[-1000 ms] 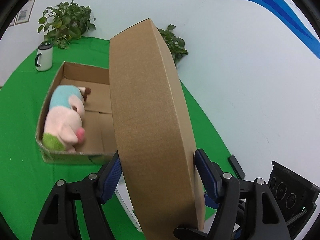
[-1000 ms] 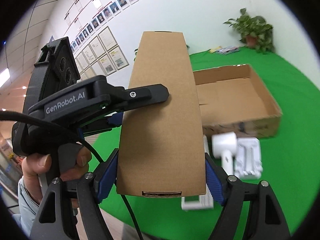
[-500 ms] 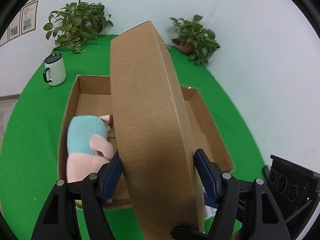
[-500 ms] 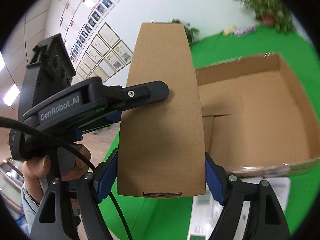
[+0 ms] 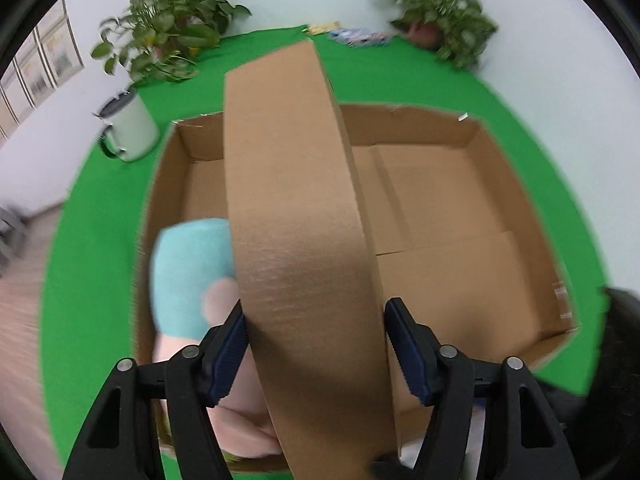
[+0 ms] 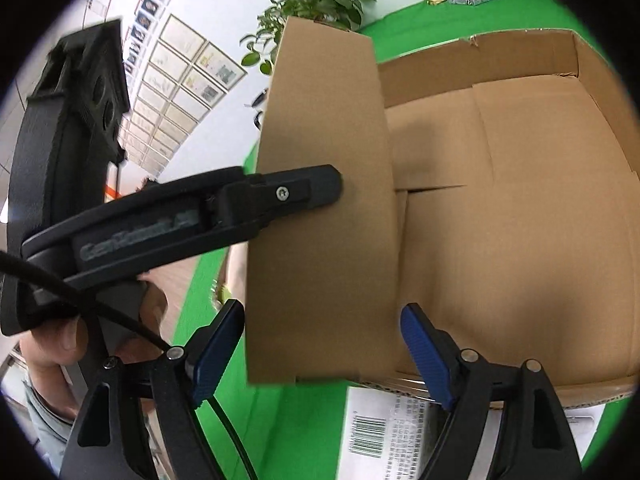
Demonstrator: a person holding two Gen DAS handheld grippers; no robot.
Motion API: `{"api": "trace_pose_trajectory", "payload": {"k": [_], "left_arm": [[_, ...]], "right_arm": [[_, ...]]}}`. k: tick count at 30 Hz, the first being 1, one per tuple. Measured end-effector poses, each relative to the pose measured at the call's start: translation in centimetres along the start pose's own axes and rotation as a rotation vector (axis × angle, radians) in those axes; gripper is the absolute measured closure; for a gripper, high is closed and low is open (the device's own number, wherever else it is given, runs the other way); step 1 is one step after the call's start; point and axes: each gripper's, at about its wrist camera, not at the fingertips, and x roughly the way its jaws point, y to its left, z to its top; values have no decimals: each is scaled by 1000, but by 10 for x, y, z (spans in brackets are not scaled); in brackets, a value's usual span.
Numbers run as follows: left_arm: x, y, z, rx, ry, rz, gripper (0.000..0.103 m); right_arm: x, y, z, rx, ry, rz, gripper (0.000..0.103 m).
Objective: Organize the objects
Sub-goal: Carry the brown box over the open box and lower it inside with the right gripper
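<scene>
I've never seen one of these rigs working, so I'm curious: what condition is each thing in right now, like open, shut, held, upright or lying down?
Flat cardboard box: closed, held in the air above the big carton, gripped from both sides.
Left gripper: shut on the flat cardboard box.
Right gripper: its pads flank the box's end; contact unclear.
Big carton: open-topped, resting on the green cloth.
Plush toy: lying inside the carton.
Mug: upright, outside the carton.
</scene>
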Motion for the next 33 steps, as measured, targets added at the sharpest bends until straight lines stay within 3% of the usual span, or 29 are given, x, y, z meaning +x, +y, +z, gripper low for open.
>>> {"api": "trace_pose_trajectory", "payload": {"k": [4,9,11,15,18,22,28,33], "left_arm": [[24,-10,1,51,59,11,42],[34,-23,1,41,103,0,43],[32,-27,1,34,113,-32,42],[24,-14,-2,-44,127,-107,42],[18,-1,-3,-75,113,-142,42],[4,21,-11,-125,84,-198,42],[-34,62,-34,-156,-34,-182,42],[-47,91,-50,-159,-77,-140,42]], "right_arm": [[0,-3,-4,18,3,1,26],[5,-6,-2,29,15,22,52],[8,-13,-3,41,33,10,55],[15,-24,9,60,42,25,55],[10,-24,18,49,31,-6,55],[7,-32,35,101,27,23,55],[43,-29,75,122,52,0,55],[64,-13,75,37,96,41,49]]}}
